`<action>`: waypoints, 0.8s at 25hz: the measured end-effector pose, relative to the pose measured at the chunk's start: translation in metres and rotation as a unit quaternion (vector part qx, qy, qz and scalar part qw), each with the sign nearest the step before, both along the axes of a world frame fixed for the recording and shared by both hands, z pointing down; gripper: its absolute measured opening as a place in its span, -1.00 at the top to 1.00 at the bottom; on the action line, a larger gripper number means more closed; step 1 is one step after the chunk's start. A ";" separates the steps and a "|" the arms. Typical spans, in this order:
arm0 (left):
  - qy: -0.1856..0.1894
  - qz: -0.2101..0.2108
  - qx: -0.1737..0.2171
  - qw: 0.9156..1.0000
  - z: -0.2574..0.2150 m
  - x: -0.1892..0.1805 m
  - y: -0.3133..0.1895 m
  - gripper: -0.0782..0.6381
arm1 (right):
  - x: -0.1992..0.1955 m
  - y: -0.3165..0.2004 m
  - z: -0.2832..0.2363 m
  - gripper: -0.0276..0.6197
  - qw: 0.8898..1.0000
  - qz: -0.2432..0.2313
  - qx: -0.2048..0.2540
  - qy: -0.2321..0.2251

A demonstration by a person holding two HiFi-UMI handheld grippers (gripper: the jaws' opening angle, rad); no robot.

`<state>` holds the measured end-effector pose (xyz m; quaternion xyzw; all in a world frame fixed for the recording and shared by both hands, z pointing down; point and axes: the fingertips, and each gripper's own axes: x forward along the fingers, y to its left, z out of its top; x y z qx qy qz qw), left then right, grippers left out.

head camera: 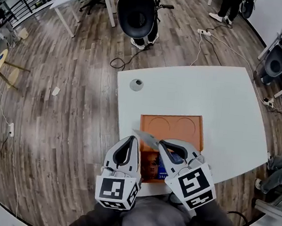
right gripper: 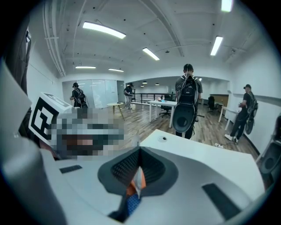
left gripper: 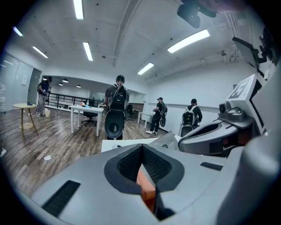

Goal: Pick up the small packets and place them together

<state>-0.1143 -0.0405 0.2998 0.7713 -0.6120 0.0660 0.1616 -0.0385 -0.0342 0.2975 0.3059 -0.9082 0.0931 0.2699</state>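
Observation:
My right gripper (head camera: 160, 145) is shut on a thin silvery packet (head camera: 145, 138) that sticks out to the left over the orange tray (head camera: 172, 126). The left gripper view shows that same packet (left gripper: 169, 140) just beyond my left jaws. My left gripper (head camera: 130, 139) hovers beside it over the tray's near left part, jaws closed together with nothing held. Under both grippers, at the near end of the tray, lie a blue packet (head camera: 161, 168) and an orange one, mostly hidden. Through the right jaws' opening (right gripper: 139, 149) I see slivers of orange and blue.
The tray lies on a white table (head camera: 221, 108), close to its near edge. A small round grey object (head camera: 136, 84) sits at the table's far left. A black chair (head camera: 136, 11) and cables stand on the wooden floor beyond. Several people stand in the room.

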 end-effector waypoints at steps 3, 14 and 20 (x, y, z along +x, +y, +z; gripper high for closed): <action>-0.002 -0.002 -0.008 1.000 0.004 0.002 -0.005 0.79 | 0.006 -0.010 0.008 0.90 1.000 0.010 -0.009 -0.001; -0.009 -0.015 -0.036 0.999 0.021 0.006 -0.015 0.79 | 0.026 -0.043 0.048 0.90 0.997 0.052 -0.057 0.000; -0.008 -0.023 -0.050 0.998 0.032 0.003 -0.024 0.79 | 0.026 -0.057 0.064 0.90 0.996 0.056 -0.074 0.005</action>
